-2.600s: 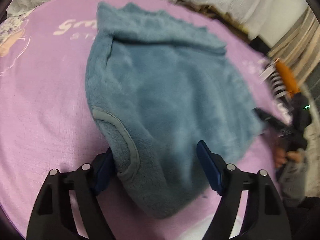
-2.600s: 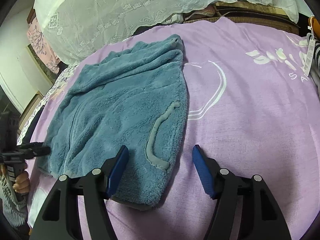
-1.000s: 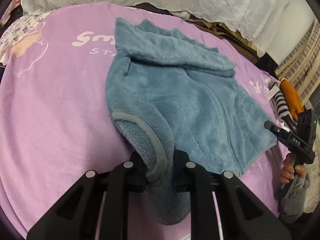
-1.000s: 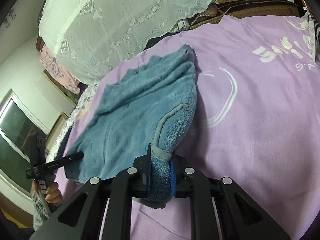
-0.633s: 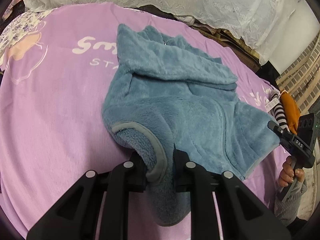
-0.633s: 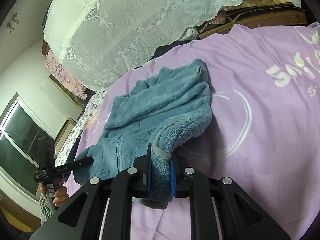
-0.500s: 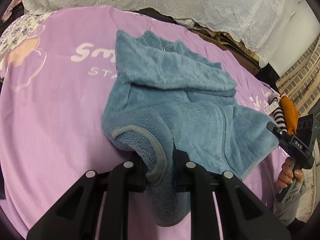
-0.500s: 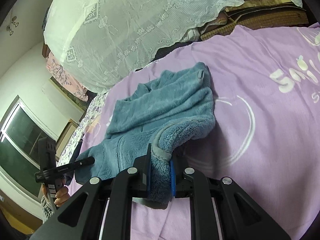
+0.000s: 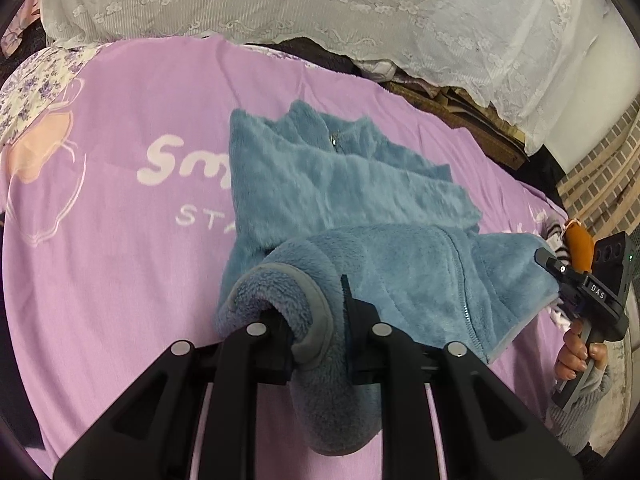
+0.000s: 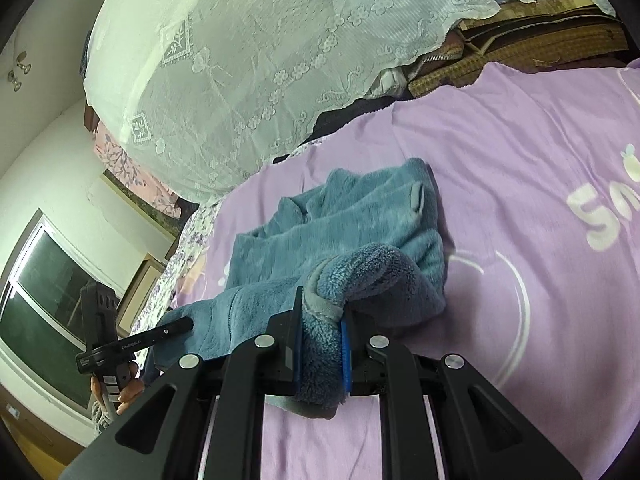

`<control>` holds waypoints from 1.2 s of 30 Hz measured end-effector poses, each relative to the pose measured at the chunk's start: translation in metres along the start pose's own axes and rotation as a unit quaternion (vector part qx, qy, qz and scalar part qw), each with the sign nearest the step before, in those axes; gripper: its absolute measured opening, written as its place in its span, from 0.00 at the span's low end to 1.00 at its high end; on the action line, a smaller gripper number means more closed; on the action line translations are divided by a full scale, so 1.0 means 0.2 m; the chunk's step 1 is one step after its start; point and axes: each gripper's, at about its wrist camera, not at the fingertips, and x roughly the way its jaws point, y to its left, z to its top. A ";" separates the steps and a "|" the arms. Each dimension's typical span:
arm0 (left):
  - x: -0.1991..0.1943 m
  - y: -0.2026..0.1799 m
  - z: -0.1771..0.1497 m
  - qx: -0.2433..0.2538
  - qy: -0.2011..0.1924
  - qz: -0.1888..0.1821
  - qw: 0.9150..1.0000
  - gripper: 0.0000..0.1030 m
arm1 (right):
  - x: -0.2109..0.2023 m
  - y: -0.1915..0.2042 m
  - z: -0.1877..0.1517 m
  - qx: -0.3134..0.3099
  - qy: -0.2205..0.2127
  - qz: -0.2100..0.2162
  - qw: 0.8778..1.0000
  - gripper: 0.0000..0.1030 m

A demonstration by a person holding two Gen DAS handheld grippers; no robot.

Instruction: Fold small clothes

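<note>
Since a second ago I have carried the hem of the blue fleece jacket [image 9: 360,200] up off the purple bedspread [image 9: 120,240] toward its collar. My left gripper [image 9: 318,324] and right gripper [image 10: 322,340] are both clenched on hem corners (fold half made). The jacket sits mid-frame; its long axis runs from lower centre to collar, upper centre.

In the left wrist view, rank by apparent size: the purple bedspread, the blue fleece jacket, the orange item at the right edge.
1. Purple bedspread, largest; it fills most of the frame.
2. Blue fleece jacket, partly lifted toward the camera by both tongs, which may inflate it.
3. Orange item, smallest, though partly hidden behind the other gripper.
</note>
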 end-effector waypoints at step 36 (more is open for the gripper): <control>0.34 0.40 0.48 -0.155 0.014 0.051 0.987 0.84 | 0.45 -0.26 0.48 0.040 -0.012 -0.048 0.998 0.58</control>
